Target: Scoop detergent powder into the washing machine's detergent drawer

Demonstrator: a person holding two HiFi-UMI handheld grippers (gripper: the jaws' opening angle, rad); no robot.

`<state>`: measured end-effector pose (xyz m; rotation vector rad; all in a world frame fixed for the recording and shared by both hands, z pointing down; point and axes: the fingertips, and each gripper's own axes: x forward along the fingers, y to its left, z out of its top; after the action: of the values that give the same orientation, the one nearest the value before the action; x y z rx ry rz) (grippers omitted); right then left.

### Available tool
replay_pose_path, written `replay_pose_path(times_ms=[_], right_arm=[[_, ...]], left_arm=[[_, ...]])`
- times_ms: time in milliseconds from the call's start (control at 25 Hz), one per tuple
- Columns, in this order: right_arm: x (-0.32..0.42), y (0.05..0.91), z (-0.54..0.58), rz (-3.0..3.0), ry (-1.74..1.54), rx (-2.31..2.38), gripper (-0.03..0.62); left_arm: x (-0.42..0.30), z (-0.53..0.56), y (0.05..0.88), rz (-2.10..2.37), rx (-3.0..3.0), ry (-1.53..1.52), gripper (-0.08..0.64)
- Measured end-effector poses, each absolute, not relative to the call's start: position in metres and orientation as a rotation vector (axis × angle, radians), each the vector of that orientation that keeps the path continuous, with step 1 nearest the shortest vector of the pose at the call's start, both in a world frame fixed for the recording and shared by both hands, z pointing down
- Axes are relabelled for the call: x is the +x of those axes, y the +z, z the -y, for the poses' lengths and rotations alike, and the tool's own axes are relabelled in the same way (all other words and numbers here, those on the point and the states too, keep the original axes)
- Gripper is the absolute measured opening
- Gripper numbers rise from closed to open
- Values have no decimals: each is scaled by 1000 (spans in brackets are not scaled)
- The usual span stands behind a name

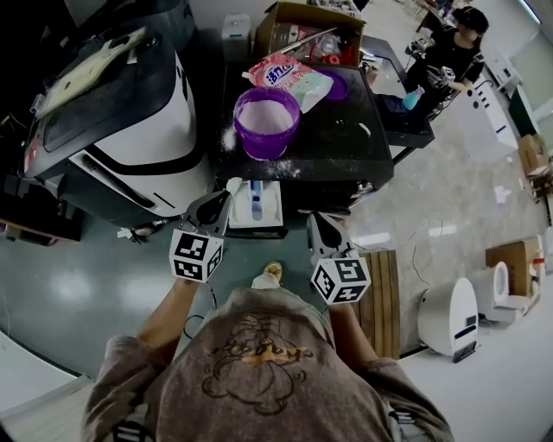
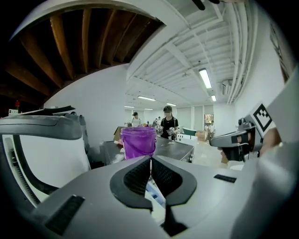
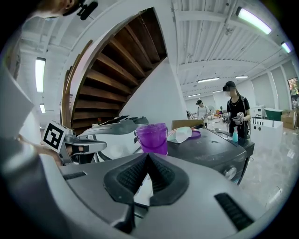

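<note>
- The left gripper has its jaws pressed almost together, with only a thin white sliver between the ribbed black pads.
- From the head view this is the handle of a small white plastic scoop. Its round bowl sticks out just past the left gripper.
- The scoop bowl hangs at the far left corner of the open white detergent drawer with a blue insert. The drawer stands pulled out toward the person from the front of the black washing machine.
- The right gripper has its jaws closed on each other with nothing between them.
- In the head view the right gripper sits just right of the drawer, on its near side and apart from it.
- A translucent purple plastic bucket holding white powder stands on the machine's top, beyond the drawer, with spilled powder around its base.
- Farther back lie a pink and white detergent bag and a round purple lid just to its right.
- A white appliance with a dark lid stands to the left of the washing machine.
- An open brown cardboard box sits at the far end.
- A person in black stands at far right.
</note>
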<state>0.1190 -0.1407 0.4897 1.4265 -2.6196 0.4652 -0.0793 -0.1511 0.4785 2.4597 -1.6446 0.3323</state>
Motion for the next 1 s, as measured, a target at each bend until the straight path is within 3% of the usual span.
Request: replay_pose_path(times_ms=[1000], right_arm=[[127, 470, 148, 2635, 393, 1474, -2]], left_arm=[[-108, 131, 437, 1744, 2381, -1, 23]])
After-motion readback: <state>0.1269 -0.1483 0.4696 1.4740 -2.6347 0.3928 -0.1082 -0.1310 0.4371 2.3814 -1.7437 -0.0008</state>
